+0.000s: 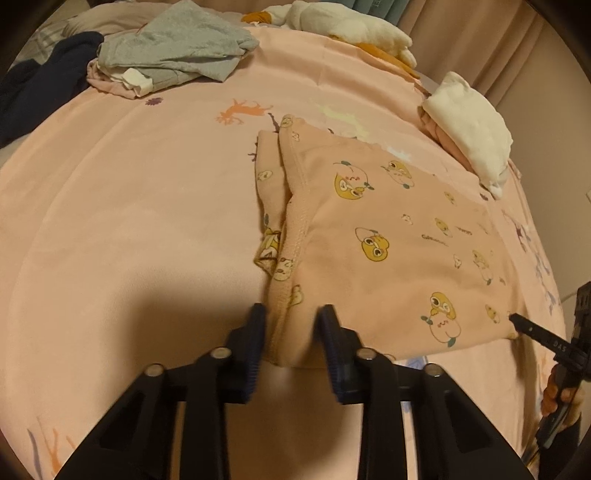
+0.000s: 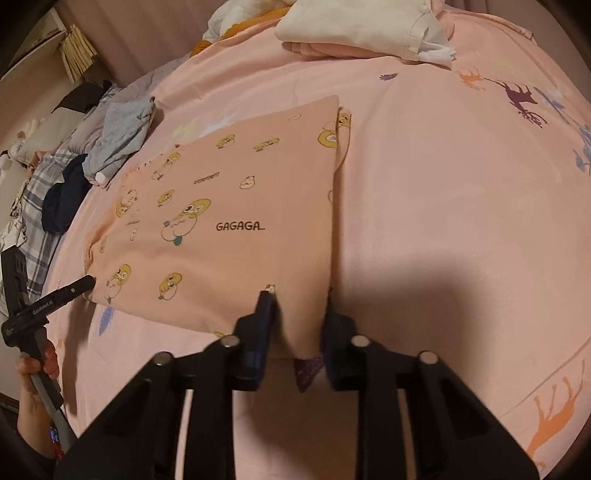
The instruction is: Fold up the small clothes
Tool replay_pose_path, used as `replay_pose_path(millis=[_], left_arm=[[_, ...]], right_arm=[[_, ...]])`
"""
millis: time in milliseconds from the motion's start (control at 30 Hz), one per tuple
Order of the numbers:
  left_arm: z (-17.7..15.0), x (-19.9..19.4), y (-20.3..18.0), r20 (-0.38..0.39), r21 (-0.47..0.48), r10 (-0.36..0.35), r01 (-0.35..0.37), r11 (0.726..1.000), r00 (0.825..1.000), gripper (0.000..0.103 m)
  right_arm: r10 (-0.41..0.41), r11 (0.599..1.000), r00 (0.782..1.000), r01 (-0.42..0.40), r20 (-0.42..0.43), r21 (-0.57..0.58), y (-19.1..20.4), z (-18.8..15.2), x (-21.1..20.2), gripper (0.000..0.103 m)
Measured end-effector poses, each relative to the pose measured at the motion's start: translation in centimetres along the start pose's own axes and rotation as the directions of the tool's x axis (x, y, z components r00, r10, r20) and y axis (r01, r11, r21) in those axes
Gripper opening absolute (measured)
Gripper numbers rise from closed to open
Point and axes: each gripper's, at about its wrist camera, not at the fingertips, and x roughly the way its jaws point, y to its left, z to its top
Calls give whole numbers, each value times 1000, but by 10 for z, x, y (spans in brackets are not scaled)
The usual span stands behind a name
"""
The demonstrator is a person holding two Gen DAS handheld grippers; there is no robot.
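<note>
One peach printed garment (image 1: 388, 251) lay flat on the bed (image 1: 129, 229), and I had two tools on it. My left hand-held gripper (image 1: 291, 314) stood about half open, its two blue pads on either side of the garment's near corner by the stitched hem; the cloth bunched up between them, but I could not tell if the pads truly pinched it. My right hand-held gripper (image 2: 299, 306) was set the same way, half open, straddling the other near corner of the garment (image 2: 229, 206), right by the fold edge, with cloth rising between the fingers. Again, a real pinch was not clear.

From the left wrist view, the right tool's black tip (image 1: 532, 328) touched the garment's far right edge. From the right wrist view, the left tool's tip (image 2: 77, 286) reached the garment's left edge, my hand (image 2: 40, 365) wrapped round its handle.

Around the garment I counted three piles. Beyond it to the left sat a grey heap (image 1: 177, 48) with a dark navy piece (image 1: 40, 85) beside it. Straight beyond it was a white and mustard bundle (image 1: 351, 26). Just beyond its right corner sat a folded stack, cream on top of pink (image 1: 472, 125), near but not touching. The sheet showed through between garment and piles, printed with deer and leaf shapes. My tools' shadow fell dark on the bed just short of the garment.
</note>
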Motion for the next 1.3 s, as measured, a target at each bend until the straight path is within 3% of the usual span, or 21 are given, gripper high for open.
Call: replay_pose_path(millis=[200,433,733,933,1067,1200,1300], left_arm=[[-1,0,-6,-10,27,55,-55,998,998,16],[-3,-5,-2,-4,44,87,-86,995,996,14],[-4,-5,-1,-8,44,102,-101,994,995,14],[-7,-25,0,23,40,130,-131,991,991,15],[-6,-40,-2,64,47,135,-138,989,989,15],[-3,-42,-17,84,66,100,-105,992,992,15],[-2,-37,-36,81,105,69,-77,991,994,15]], right_arm=[[-21,1000,1000,21,15,-11,1,0,-2,9],[-24,999,998,22,56,28,-4,2,-18,7],[-29,998,1000,28,11,53,-10,-3,-8,7],[-10,998,999,7,40,66,-14,-3,-28,13],[-55,998,994,52,95,29,-7,-1,-45,14],[2,1000,993,-2,115,-6,8,5,-50,24],[48,997,993,-42,105,-59,30,7,-43,25]])
